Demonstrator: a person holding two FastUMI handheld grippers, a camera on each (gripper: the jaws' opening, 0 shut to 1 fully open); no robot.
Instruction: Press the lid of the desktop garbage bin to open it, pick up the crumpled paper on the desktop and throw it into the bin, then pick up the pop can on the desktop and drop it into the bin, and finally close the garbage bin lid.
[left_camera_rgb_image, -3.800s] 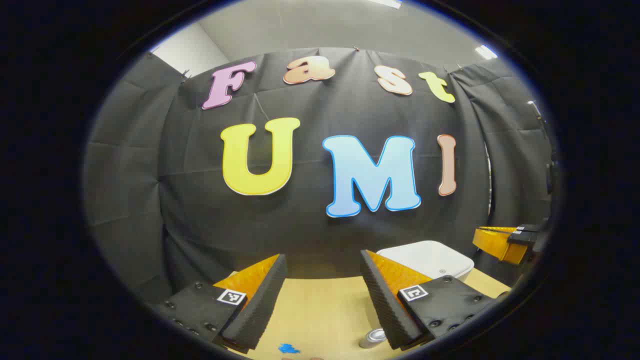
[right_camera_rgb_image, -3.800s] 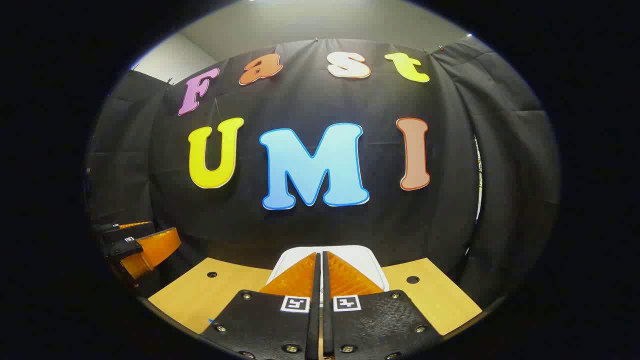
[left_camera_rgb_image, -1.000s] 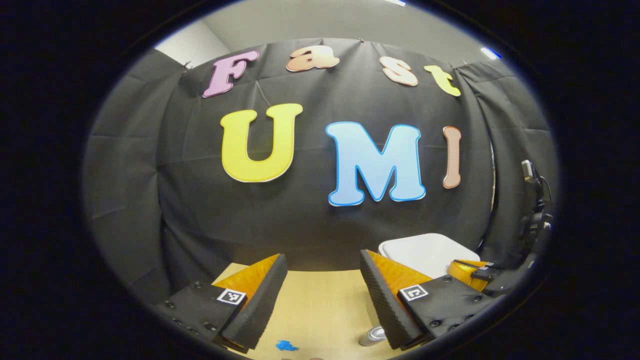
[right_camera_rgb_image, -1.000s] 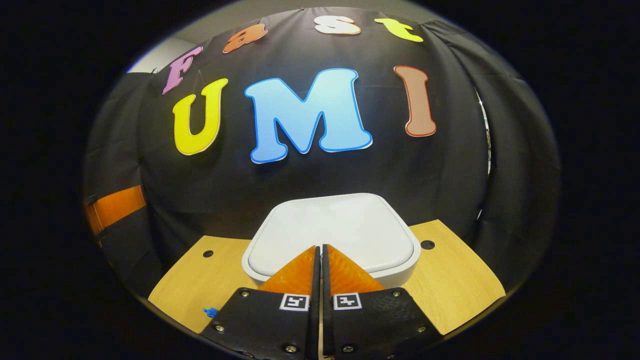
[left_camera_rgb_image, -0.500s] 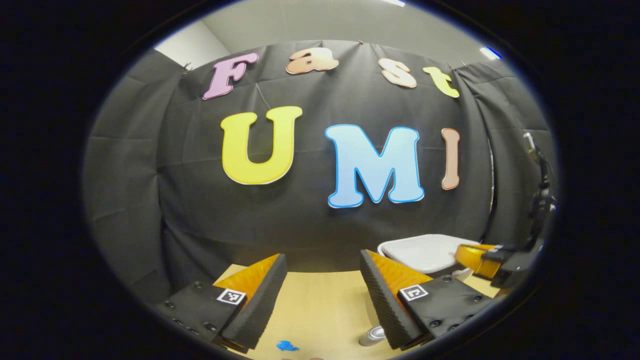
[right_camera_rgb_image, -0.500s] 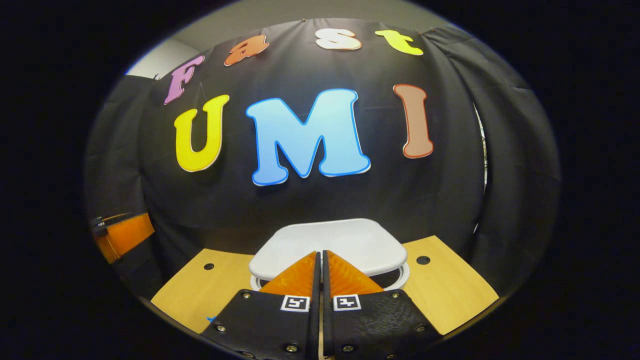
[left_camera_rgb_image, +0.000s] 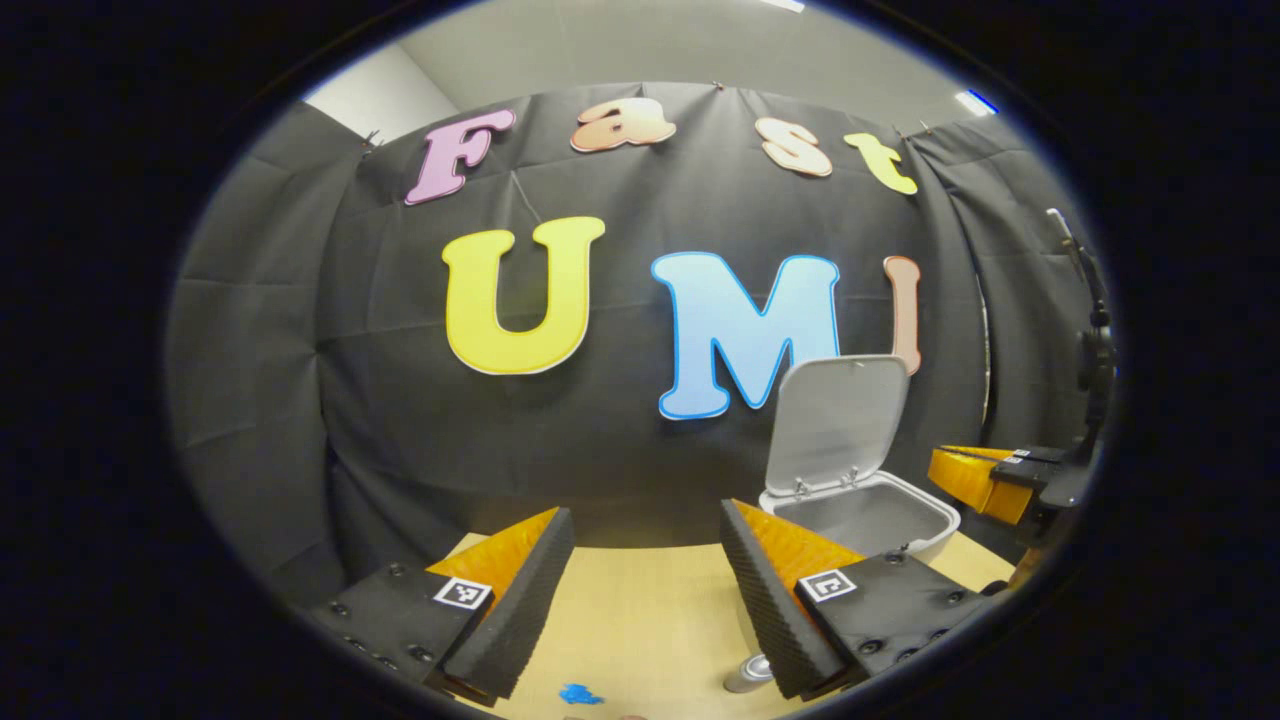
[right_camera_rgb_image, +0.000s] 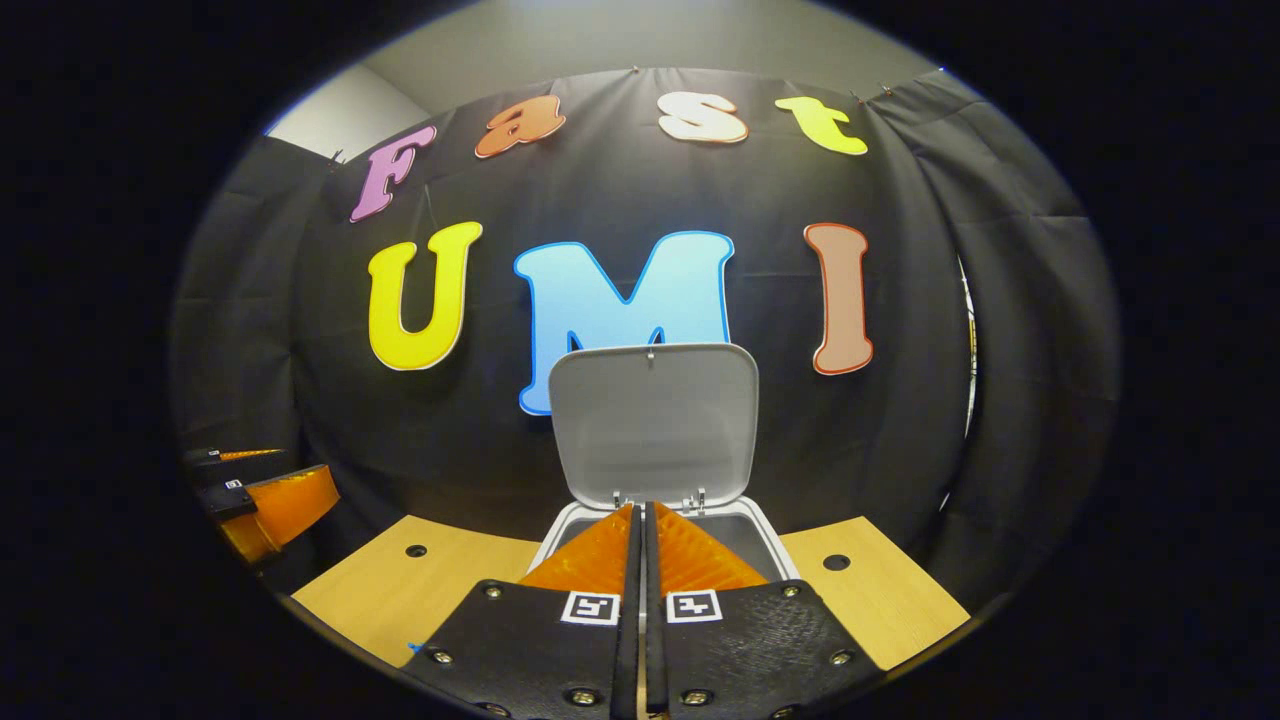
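bin (right_camera_rgb_image: 770, 535) at back of worktop (right_camera_rgb_image: 880, 600), lid (right_camera_rgb_image: 655, 420) upright (hinged at rear) | right gripper (right_camera_rgb_image: 641, 515) pressed closed, empty, before bin | left gripper (left_camera_rgb_image: 645, 530) wide apart, empty, left of bin | pop can (left_camera_rgb_image: 747, 675) in front of bin

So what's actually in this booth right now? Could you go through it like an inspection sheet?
Surface: light wooden desktop with round holes.
Job's things: white bin open, lid upright; pop can lying near the left gripper's finger; crumpled paper: nothing seen.
Clutter: small blue scrap on the desktop.
Grippers: left gripper open, empty; right gripper shut, empty, in front of the bin.
Cables: nothing seen.
Surroundings: black cloth wall.
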